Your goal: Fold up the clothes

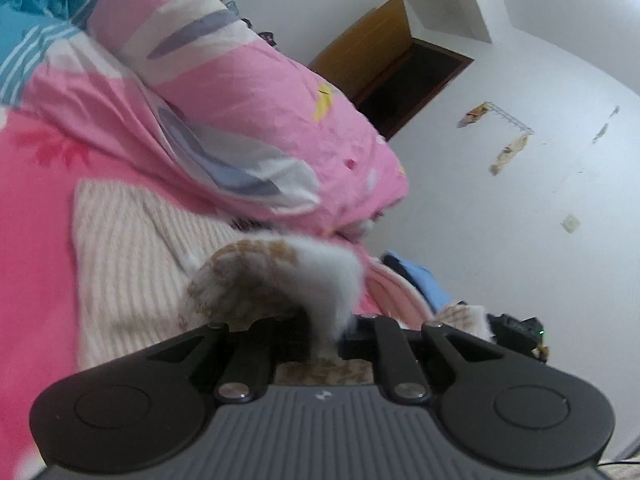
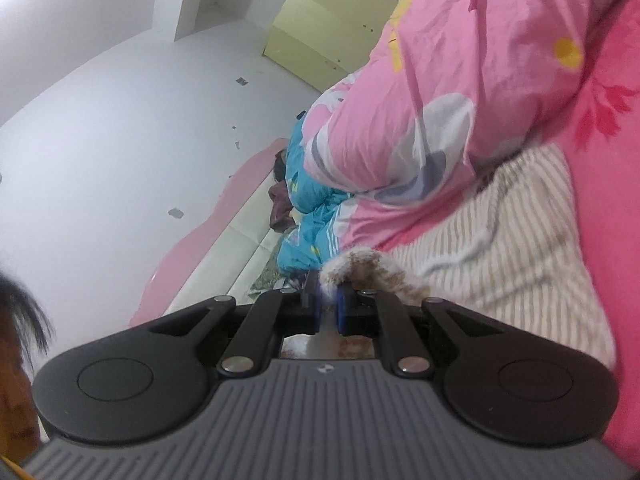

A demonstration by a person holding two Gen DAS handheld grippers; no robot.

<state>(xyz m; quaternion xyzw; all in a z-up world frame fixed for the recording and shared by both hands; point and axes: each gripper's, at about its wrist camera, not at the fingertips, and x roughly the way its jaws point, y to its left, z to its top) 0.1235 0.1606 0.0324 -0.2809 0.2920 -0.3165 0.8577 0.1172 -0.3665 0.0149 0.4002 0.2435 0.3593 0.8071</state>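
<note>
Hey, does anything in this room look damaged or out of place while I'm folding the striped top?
Yes. The white wall is marked with patches of peeling paint or torn paper scraps, seen in both views. On the bed, the pink quilt is bunched in a heap beside the striped top rather than spread flat.

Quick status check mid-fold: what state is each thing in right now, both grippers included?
Left gripper: shut on the fluffy garment.
Right gripper: shut on the fluffy garment.
Fluffy garment: white and brown, an edge pinched, bunched over the fingers.
Striped garment: lying spread on the bed.
Pink quilt: heaped up behind the striped garment.
Blue quilt: crumpled beside the pink one.
Door: open.
</note>
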